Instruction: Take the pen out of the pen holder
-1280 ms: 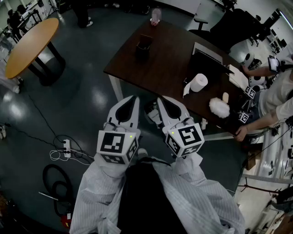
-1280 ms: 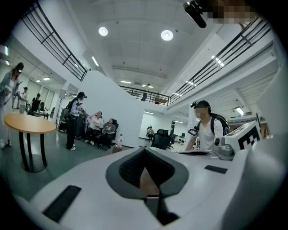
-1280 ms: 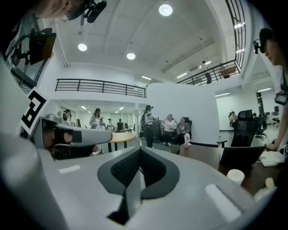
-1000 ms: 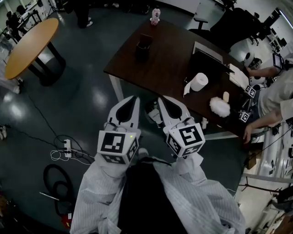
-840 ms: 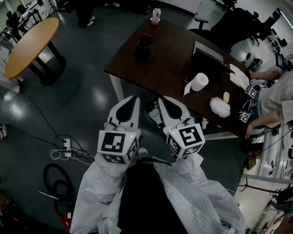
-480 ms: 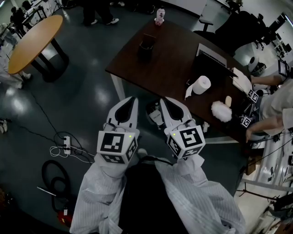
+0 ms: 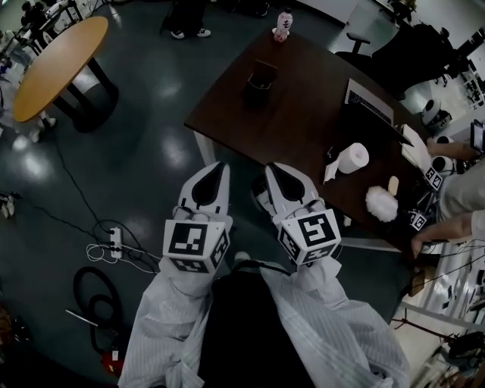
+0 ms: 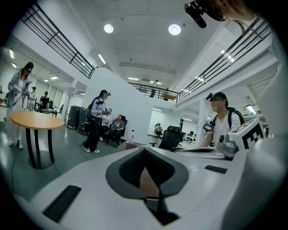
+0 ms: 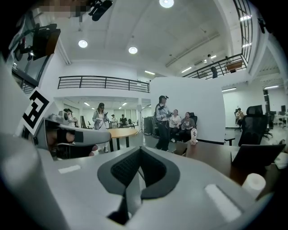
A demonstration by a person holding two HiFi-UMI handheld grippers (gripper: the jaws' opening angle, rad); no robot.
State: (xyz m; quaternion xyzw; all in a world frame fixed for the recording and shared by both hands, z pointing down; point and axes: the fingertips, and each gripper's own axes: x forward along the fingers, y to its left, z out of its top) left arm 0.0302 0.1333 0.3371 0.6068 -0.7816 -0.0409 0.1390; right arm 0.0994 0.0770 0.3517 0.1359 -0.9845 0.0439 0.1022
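Observation:
The pen holder (image 7: pixel 260 78), a small dark open box, stands near the far corner of the dark brown table (image 7: pixel 303 129); no pen can be made out in it. Both grippers hang over the floor short of the table's near edge, well apart from the holder. My left gripper (image 7: pixel 222 164) is shut with nothing in it, and so is my right gripper (image 7: pixel 270 166) beside it. From the left gripper (image 8: pixel 145 150) the holder (image 8: pixel 127 146) shows far ahead, beyond the tips. The right gripper (image 9: pixel 139 151) sees the holder (image 9: pixel 182 148) next to a small bottle (image 9: pixel 193 134).
On the table are a laptop (image 7: pixel 368 103), a paper roll (image 7: pixel 354 158), a white fluffy brush (image 7: pixel 380 201) and a bottle (image 7: pixel 284 23). A person's hand (image 7: pixel 432 239) rests at its right end. A round wooden table (image 7: pixel 57 64) stands left; cables and a power strip (image 7: pixel 114 242) lie on the floor.
Both grippers have moved forward toward the dark table, which now sits nearer and further right in the head view. The jaws have stayed shut.

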